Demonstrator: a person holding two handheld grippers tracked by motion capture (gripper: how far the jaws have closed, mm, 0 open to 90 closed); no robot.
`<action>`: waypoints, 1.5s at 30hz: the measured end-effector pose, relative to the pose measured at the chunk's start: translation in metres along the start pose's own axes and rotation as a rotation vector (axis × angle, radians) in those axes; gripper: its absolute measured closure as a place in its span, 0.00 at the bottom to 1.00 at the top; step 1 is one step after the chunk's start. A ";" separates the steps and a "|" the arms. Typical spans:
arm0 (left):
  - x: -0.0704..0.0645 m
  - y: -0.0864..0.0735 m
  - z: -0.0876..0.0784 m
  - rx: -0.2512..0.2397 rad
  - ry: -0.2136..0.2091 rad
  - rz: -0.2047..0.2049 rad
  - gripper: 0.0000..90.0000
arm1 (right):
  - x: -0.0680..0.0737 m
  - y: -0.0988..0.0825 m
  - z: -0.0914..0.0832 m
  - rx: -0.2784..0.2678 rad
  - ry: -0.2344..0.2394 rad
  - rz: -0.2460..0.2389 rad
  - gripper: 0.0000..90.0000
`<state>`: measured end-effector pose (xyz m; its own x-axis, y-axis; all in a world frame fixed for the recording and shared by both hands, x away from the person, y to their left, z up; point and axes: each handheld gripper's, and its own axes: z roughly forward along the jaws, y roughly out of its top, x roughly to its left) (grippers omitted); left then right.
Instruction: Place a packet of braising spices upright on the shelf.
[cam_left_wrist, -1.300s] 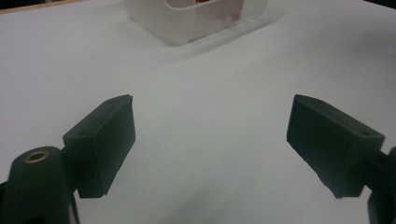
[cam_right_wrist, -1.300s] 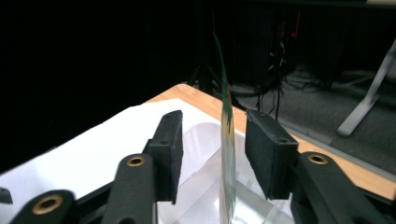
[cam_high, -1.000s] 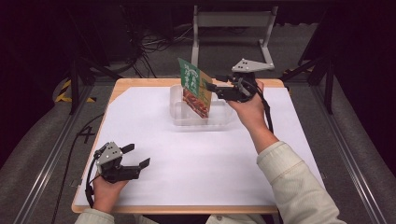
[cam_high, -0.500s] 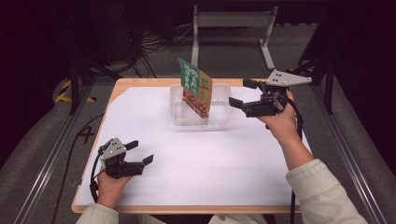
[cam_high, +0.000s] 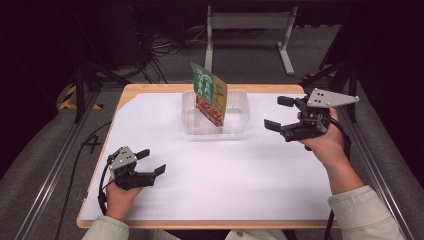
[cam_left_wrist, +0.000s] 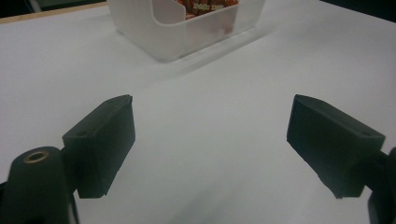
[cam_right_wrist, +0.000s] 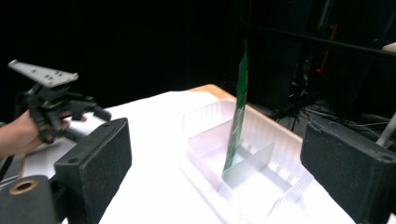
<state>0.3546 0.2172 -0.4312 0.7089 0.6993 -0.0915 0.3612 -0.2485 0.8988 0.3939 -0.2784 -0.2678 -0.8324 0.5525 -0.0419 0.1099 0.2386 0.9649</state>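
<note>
The right gripper (cam_high: 279, 114) has been pulling away from the packet (cam_high: 209, 100) toward the right edge of the table (cam_high: 150, 115), its jaws just opening, and nothing is sitting between them now. They are standing wide. In the right gripper view the same black jaws are spread far apart, framing the clear plastic bin (cam_right_wrist: 261, 154) with its dividers.

The green and red packet is standing on edge inside the bin (cam_high: 239, 107), near the middle of the table's far edge. It is leaning toward the far left, its top rising well above the bin's rim. It appears to be slotted beside a divider, though the blur makes that hard to confirm.

The left gripper (cam_high: 150, 162) is resting near the table's near-left corner, jaws wide and empty, well apart from the bin.

Judging from the lean, the packet could be tipping over or sliding flat, since nothing is bracing its top. A careless return of the right gripper could also be knocking it out of its slot.
</note>
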 end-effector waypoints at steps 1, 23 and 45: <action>0.000 0.000 0.000 0.002 -0.001 -0.007 0.18 | 0.002 -0.003 -0.002 0.003 0.000 -0.003 0.10; -0.001 -0.001 -0.002 0.000 0.005 -0.003 0.18 | 0.031 -0.086 0.003 0.092 -0.059 0.004 0.08; -0.001 0.000 -0.002 -0.003 0.005 0.001 0.18 | 0.036 -0.157 0.003 0.133 -0.112 0.082 0.09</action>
<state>0.3523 0.2178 -0.4305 0.7065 0.7022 -0.0882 0.3583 -0.2475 0.9002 0.3478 -0.2935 -0.4214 -0.7528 0.6583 -0.0008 0.2515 0.2888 0.9238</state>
